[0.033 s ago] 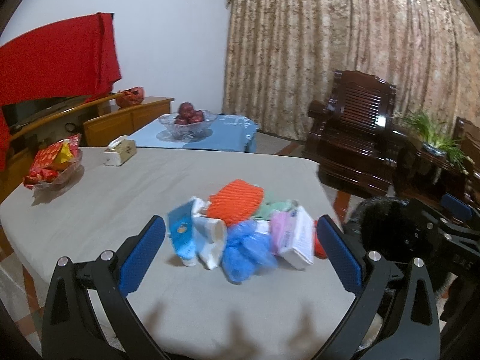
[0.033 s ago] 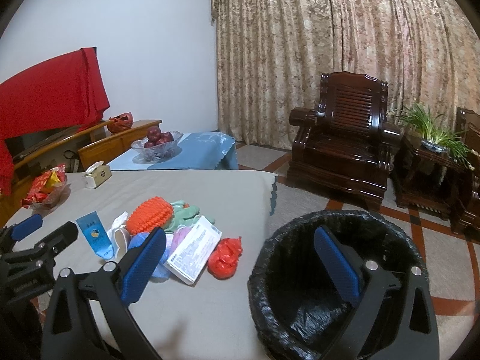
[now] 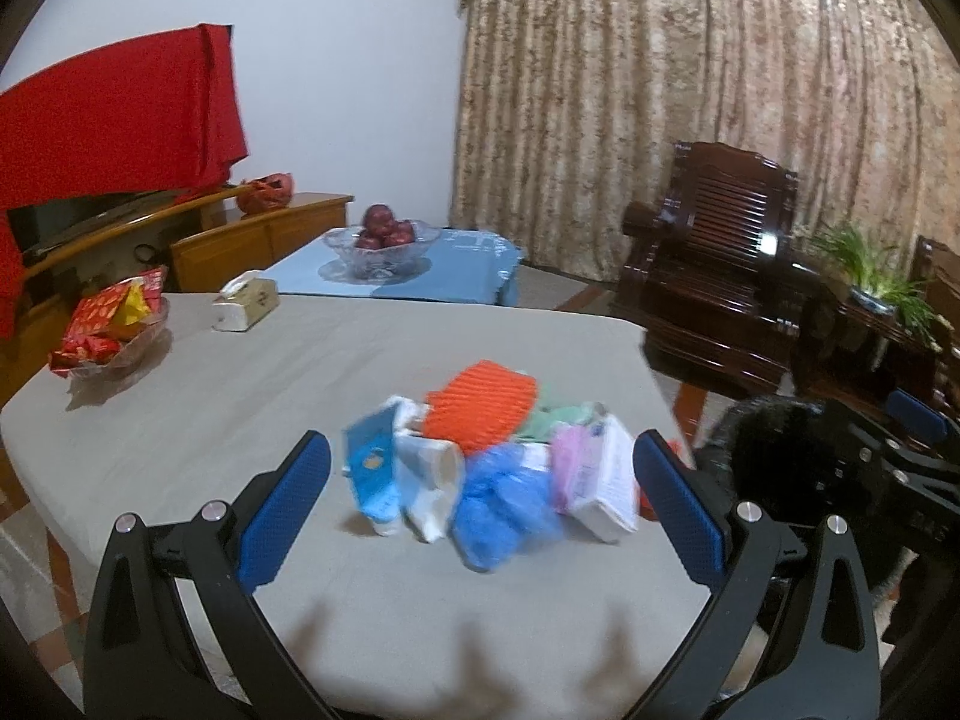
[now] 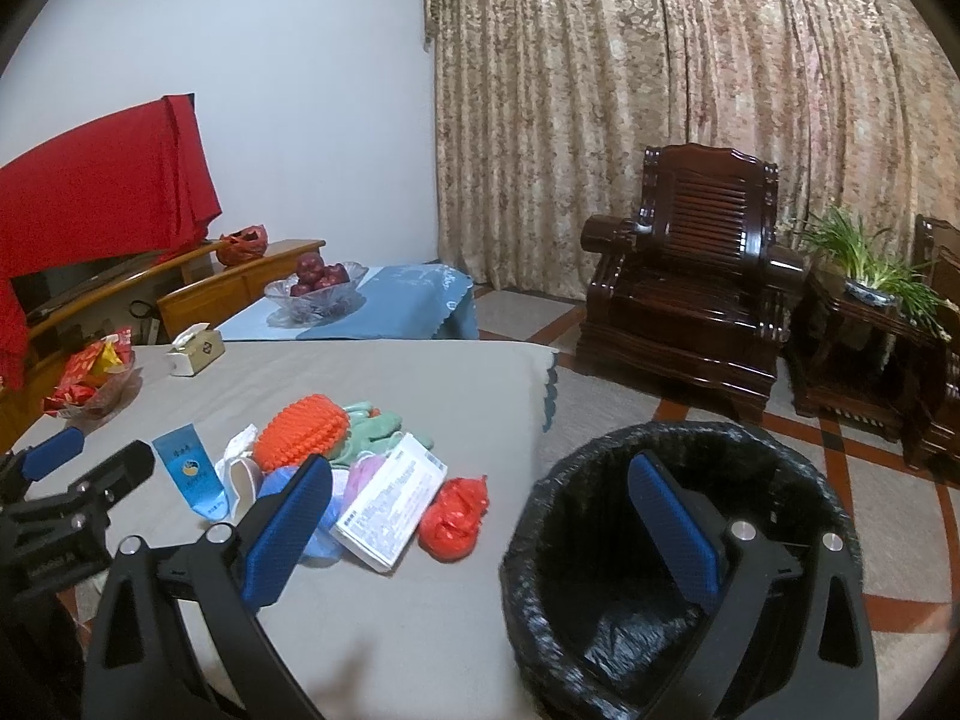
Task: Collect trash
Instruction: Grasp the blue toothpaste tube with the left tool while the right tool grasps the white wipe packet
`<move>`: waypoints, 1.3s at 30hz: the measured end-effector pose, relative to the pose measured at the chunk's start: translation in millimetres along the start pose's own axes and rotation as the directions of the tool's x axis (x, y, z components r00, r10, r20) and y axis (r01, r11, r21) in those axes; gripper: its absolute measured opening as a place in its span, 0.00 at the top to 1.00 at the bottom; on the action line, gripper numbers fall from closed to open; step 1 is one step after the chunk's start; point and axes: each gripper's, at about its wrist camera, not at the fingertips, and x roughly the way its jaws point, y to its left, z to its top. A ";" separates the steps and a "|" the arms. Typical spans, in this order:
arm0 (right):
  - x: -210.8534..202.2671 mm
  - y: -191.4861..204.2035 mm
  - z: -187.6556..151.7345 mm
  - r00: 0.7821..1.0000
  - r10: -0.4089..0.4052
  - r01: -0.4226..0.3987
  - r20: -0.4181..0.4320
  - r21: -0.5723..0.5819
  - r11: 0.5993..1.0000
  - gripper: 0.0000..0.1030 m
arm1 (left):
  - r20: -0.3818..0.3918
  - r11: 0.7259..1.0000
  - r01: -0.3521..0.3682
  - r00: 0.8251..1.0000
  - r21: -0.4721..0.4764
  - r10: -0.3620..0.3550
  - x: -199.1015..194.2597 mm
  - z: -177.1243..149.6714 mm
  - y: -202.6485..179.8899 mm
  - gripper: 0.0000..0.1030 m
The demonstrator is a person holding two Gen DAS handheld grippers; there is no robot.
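A glass bowl of red apples stands on a blue cloth beyond the grey desk. A tissue box and a dish of red snack packets sit at the desk's far left. A dark wooden armchair faces patterned curtains, beside a potted plant.

Left gripper jaws spread wide, nothing between the blue pads; level, pointing forward; right gripper likewise wide apart and empty, sitting to the left one's right.
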 end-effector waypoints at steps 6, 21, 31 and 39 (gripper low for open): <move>27.0 14.8 -4.8 0.999 0.028 -0.028 -0.029 -0.012 1.000 0.06 | 0.034 0.992 -0.122 0.992 0.025 0.121 34.2 -5.1 28.5 0.05; 104.4 53.7 -32.7 0.980 0.054 -0.062 -0.194 -0.036 0.997 0.08 | -0.093 0.999 -0.028 0.995 0.039 0.032 109.3 -37.0 56.1 0.36; 146.6 57.6 -52.1 0.944 0.063 -0.063 -0.324 0.009 0.998 0.17 | -0.147 0.998 0.046 0.988 0.038 -0.040 129.0 -49.4 51.9 0.65; 163.4 63.8 -59.3 0.923 0.078 -0.072 -0.377 0.032 0.997 0.22 | -0.173 0.997 0.063 0.983 0.033 -0.056 131.7 -55.7 51.6 0.77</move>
